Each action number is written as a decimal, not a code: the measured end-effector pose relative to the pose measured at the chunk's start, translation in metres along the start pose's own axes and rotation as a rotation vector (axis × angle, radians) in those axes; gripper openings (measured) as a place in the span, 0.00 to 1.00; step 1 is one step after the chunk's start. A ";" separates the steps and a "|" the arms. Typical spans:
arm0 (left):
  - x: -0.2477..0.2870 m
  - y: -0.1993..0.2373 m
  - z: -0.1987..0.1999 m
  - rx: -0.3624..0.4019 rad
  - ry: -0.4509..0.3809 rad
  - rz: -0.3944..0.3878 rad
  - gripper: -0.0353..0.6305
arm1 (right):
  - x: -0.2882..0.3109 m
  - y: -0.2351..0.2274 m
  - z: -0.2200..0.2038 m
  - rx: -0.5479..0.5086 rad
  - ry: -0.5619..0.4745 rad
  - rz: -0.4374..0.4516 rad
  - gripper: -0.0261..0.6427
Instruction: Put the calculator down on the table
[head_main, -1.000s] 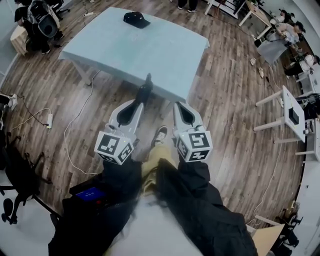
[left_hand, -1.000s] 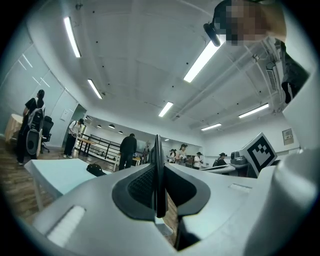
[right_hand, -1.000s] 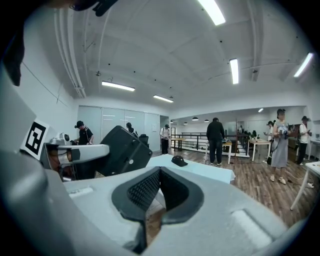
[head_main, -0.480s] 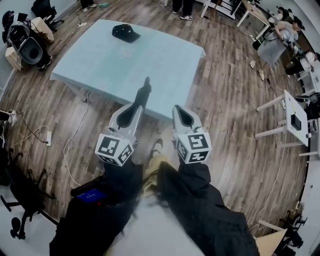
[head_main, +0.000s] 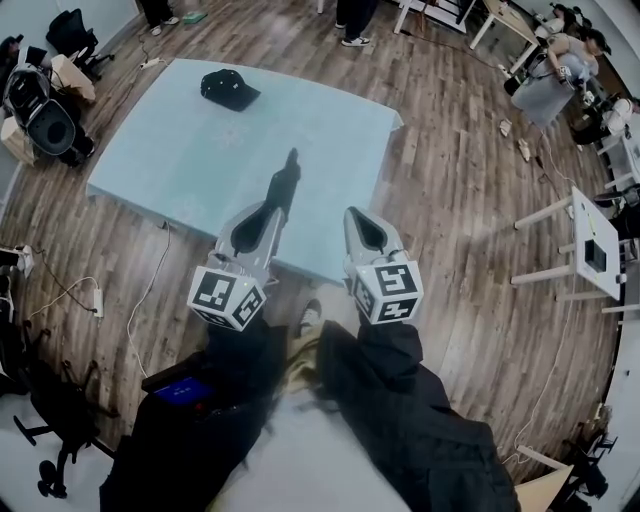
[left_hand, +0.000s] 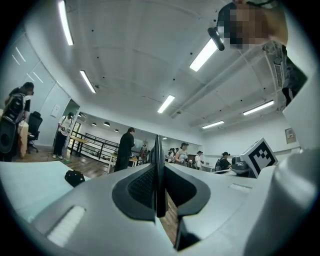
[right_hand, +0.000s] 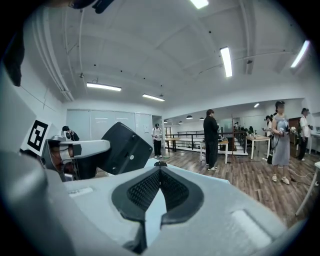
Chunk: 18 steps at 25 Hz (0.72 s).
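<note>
Calculator (head_main: 286, 180) sits clamped in the left gripper (head_main: 273, 207), whose jaws press on its two flat faces. It stands on edge, a thin dark slab. Its long axis runs straight out from the jaws, away from the person and over the near part of the pale blue table (head_main: 170, 150). The right gripper (head_main: 353, 214) rides alongside with its jaws closed on nothing, over the table's near edge. A black cap (head_main: 228, 89) lies by the far edge, and the cloth between is bare. Open wooden floor (head_main: 460, 190) lies to the right of the table's corner.
</note>
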<state>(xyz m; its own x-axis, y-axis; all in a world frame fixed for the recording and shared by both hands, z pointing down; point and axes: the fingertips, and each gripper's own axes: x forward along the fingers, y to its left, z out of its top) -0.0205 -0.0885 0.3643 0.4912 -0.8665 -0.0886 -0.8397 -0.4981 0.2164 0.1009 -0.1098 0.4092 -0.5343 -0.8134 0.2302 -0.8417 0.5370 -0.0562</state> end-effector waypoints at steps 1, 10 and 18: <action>0.009 0.004 0.001 0.000 0.000 0.000 0.12 | 0.008 -0.006 0.003 0.000 -0.002 0.002 0.04; 0.043 0.036 0.003 0.014 0.028 -0.022 0.12 | 0.056 -0.018 0.009 0.029 0.010 -0.011 0.04; 0.067 0.086 0.015 0.019 0.046 -0.077 0.12 | 0.106 -0.006 0.030 0.047 -0.004 -0.051 0.04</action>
<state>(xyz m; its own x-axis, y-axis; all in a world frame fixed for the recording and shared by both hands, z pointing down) -0.0630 -0.1899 0.3620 0.5641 -0.8236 -0.0592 -0.8031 -0.5639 0.1924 0.0468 -0.2062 0.4046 -0.4909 -0.8402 0.2305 -0.8705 0.4838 -0.0905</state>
